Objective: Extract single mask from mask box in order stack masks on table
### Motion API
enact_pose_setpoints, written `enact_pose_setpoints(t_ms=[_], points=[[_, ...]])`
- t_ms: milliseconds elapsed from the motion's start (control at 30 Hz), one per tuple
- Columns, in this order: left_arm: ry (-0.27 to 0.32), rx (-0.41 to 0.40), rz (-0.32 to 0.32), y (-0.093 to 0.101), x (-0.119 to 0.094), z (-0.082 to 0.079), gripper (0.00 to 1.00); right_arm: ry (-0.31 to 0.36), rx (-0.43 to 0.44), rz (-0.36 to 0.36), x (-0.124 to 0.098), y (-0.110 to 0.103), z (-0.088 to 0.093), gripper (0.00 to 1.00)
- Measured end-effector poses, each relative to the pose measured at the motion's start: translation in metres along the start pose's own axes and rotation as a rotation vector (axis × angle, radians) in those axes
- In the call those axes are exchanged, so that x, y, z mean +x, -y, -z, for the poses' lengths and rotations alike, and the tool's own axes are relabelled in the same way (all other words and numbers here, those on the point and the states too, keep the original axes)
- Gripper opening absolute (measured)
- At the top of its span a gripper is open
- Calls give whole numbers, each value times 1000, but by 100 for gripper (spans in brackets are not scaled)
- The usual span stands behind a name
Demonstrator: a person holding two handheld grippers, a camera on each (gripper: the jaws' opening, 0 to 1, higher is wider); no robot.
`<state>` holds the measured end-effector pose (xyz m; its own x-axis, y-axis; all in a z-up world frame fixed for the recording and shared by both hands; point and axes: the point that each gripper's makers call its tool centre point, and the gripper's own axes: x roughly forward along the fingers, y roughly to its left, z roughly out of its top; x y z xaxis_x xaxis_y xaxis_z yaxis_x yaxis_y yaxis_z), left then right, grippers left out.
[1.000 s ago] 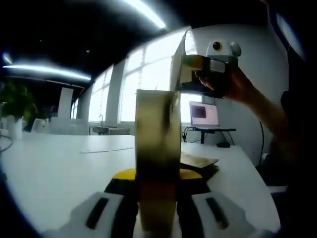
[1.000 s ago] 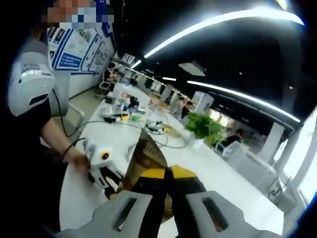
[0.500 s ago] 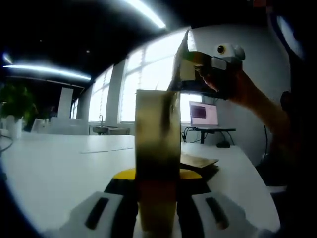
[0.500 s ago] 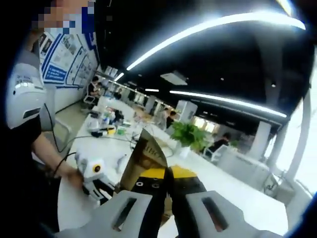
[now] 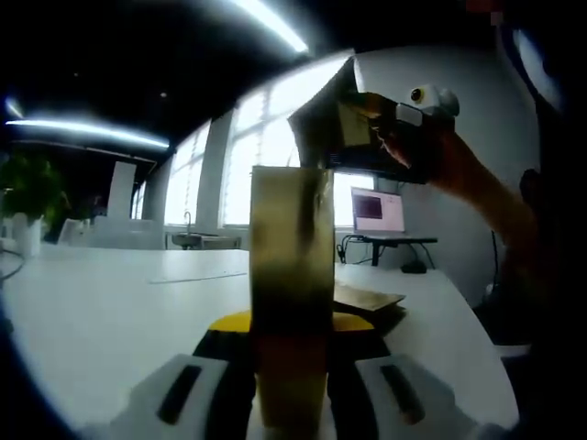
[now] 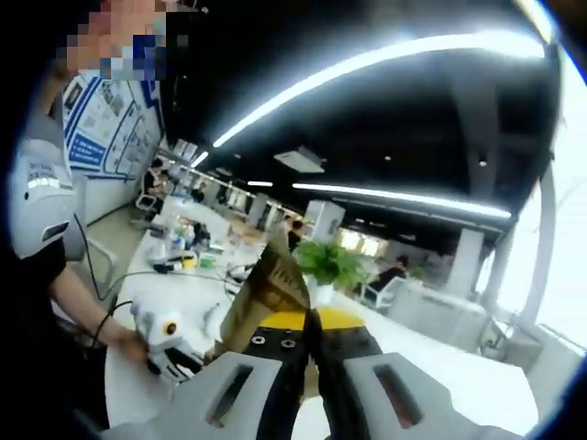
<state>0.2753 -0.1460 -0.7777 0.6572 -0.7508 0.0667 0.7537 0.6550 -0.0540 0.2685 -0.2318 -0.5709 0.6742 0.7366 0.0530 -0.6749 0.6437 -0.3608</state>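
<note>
The long white table [image 5: 110,302] lay mostly bare ahead of the left gripper [image 5: 292,390], open out to its far edge below the bright windows [image 5: 275,137], with a flat brown cardboard piece [image 5: 367,298] lying on it to the right and a laptop on a side desk [image 5: 378,213] beyond. In the left gripper view, the left gripper's grey jaws stood nearly closed on an upright tan cardboard mask box [image 5: 292,275], which rose between them from the yellow-and-black base. The right gripper [image 5: 367,128], held in a person's hand [image 5: 440,160], was raised well above the table and clear of the box top, with a thin, dark-looking sheet, apparently a single mask [image 5: 316,128], at its tip. In the right gripper view, the right gripper [image 6: 307,385] had its jaws drawn close together, pinching the edge of that tan-looking sheet [image 6: 266,293]. Below and to the left, the left gripper [image 6: 170,339] sat in the person's other hand [image 6: 119,335] over the table edge, with cluttered tabletop and a green potted plant [image 6: 330,266] farther off.
</note>
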Motion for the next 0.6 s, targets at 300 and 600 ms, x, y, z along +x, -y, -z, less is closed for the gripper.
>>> enact_pose_setpoints(t_ms=[300, 600], points=[[0, 1, 0, 0, 0, 0, 31, 48, 6, 54, -14, 11, -17, 0], [-1, 4, -1, 0, 0, 0, 31, 73, 34, 125, -35, 30, -22, 0]])
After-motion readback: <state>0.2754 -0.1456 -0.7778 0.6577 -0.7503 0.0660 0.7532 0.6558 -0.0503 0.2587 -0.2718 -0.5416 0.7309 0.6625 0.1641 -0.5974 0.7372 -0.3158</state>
